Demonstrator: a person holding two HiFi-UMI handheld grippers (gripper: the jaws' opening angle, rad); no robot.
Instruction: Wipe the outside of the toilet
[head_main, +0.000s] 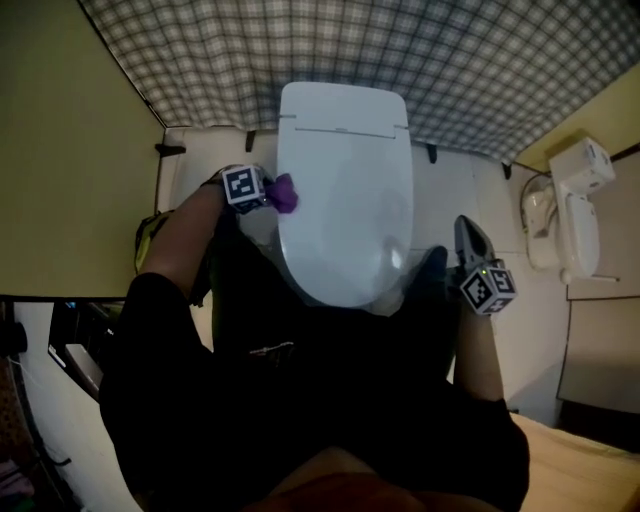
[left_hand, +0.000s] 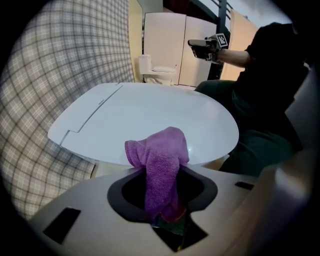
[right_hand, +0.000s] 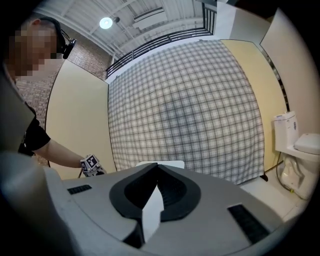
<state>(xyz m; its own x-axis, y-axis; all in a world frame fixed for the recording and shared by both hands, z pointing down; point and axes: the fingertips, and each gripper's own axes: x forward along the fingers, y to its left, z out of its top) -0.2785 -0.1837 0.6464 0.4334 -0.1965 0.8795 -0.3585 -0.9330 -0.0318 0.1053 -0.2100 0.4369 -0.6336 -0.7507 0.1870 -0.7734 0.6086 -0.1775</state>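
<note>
While the toilet (head_main: 345, 200) is standing mid-floor with its back to the far checked wall (head_main: 300, 50) and its lid down, the purple cloth (head_main: 286, 194) is sitting at the lid's left edge, seemingly touching it. The left gripper (head_main: 268, 191) is pinching that cloth between its 2 jaws. The right gripper (head_main: 467, 238) is hovering by the toilet's near right side, its 2 jaws meeting on nothing. Wiping is probably only getting started: the lid top, right flank and base are likely waiting. The lid is hiding whatever the bowl is holding.
</note>
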